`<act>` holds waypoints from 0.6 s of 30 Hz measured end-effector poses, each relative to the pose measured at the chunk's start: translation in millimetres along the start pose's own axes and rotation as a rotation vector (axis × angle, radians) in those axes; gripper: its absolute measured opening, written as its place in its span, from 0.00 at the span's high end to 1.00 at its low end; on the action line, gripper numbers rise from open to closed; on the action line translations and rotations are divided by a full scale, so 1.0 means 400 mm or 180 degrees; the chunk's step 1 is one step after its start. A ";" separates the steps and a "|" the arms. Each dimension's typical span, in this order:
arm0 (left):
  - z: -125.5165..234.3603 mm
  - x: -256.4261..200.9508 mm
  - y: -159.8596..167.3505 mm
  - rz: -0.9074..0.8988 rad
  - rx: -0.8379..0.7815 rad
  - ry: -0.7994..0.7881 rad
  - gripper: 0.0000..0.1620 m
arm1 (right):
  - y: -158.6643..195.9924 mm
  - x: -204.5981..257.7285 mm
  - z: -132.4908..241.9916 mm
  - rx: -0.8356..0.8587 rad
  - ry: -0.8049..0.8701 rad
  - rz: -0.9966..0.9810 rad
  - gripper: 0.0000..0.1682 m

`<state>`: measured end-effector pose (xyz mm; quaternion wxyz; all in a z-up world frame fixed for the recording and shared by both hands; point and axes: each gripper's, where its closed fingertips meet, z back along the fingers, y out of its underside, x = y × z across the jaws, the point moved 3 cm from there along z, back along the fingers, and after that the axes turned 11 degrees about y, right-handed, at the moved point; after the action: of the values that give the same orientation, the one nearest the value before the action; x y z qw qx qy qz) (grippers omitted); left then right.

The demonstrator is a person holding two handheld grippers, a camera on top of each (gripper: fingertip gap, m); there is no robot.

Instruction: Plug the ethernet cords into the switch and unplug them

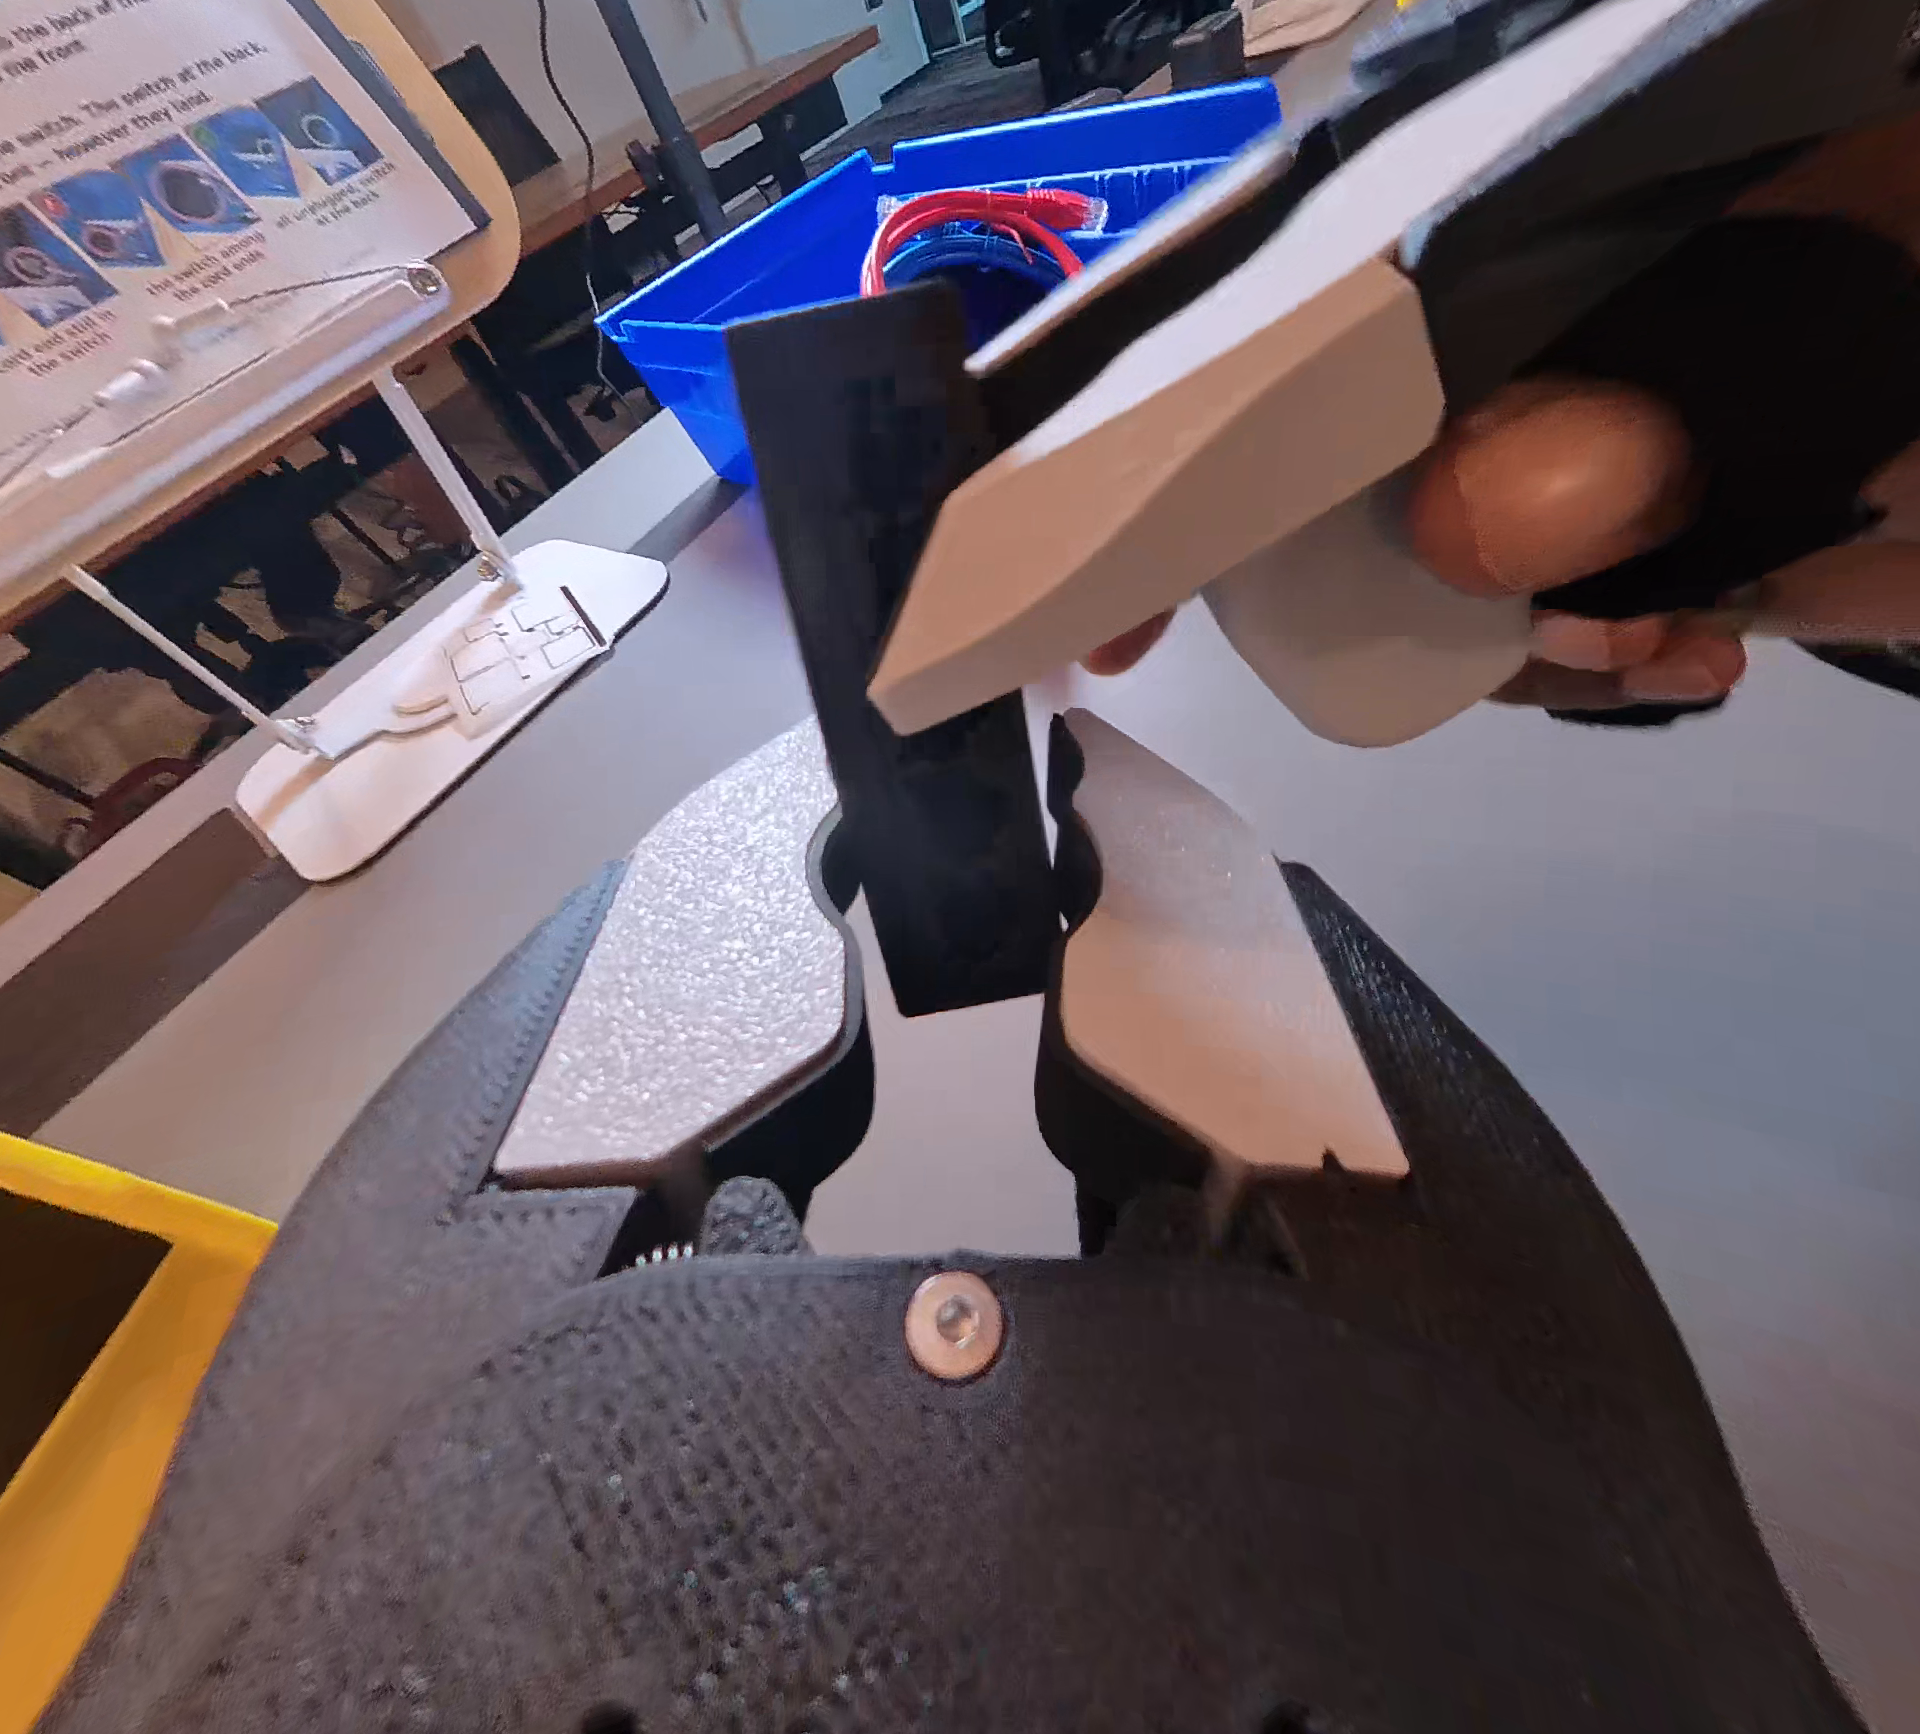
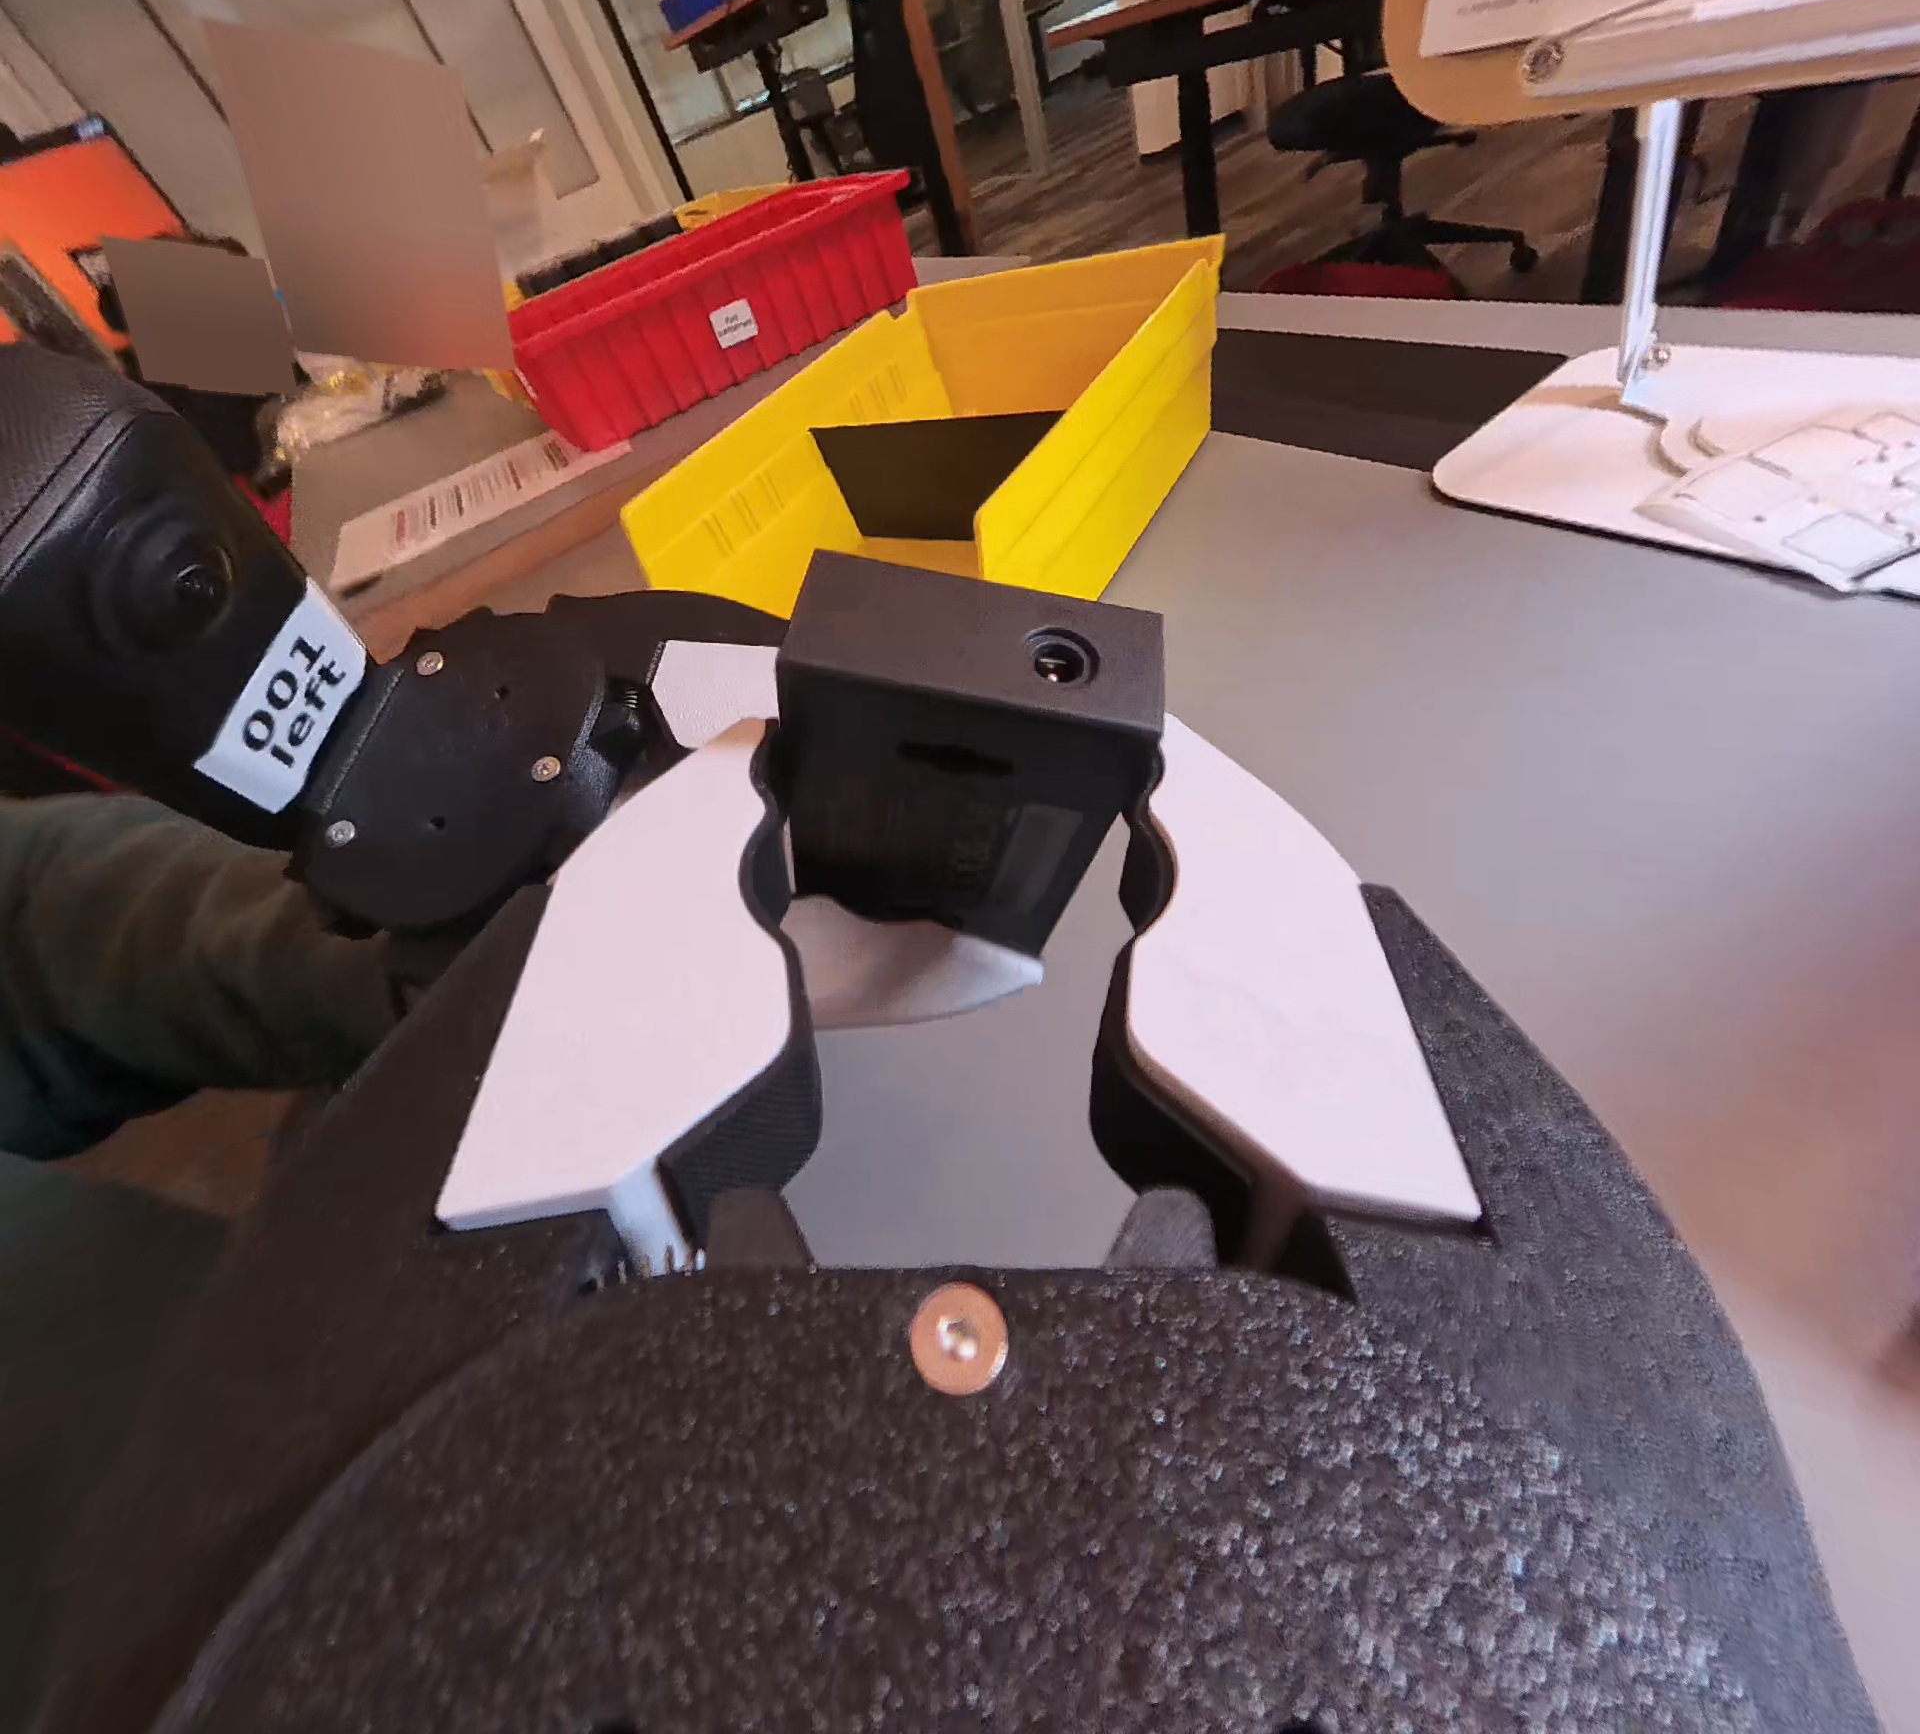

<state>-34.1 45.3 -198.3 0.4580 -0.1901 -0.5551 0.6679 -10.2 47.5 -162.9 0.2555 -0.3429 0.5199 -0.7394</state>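
The black switch [image 1: 862, 458] is a small box held in the air over the grey table [image 1: 1558, 957]. My left gripper [image 1: 940, 853] is shut on its lower end. One white finger [image 1: 1143, 479] of my right gripper reaches in from the upper right and clamps the same box. In the right wrist view my right gripper [image 2: 956, 801] is shut on the switch [image 2: 966, 645], whose round socket faces up, and a left finger pad [image 2: 914, 972] shows under it. Red and blue ethernet cords [image 1: 977, 240] lie coiled in a blue bin [image 1: 727, 302] behind.
An empty yellow bin [image 2: 1091, 354] stands just beyond the switch, with a red bin [image 2: 707, 313] behind it. A white instruction stand [image 1: 447, 697] with a printed sheet stands on the table to the left; it also shows in the right wrist view [image 2: 1714, 458]. A person's hand [image 1: 1538, 500] holds the right gripper. Less than 4 cm separates the two grippers' tips.
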 end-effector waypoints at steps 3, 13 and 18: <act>-0.007 -0.037 -0.011 -0.0104 0.0025 0.0228 0.69 | -0.025 0.003 0.007 0.0077 -0.0249 0.0453 0.63; 0.083 0.059 -0.023 0.1479 -0.0962 0.1129 0.78 | -0.358 -0.584 0.050 0.1163 0.0998 0.1779 0.63; 0.090 0.085 -0.004 0.1459 -0.0920 0.1073 0.80 | -0.336 -0.863 -0.022 0.2277 0.1103 0.2217 0.63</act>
<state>-78.4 52.7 -176.9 0.3493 -0.4813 -0.5033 0.6270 198.8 350.4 -121.4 0.4974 0.0861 0.3529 -0.7878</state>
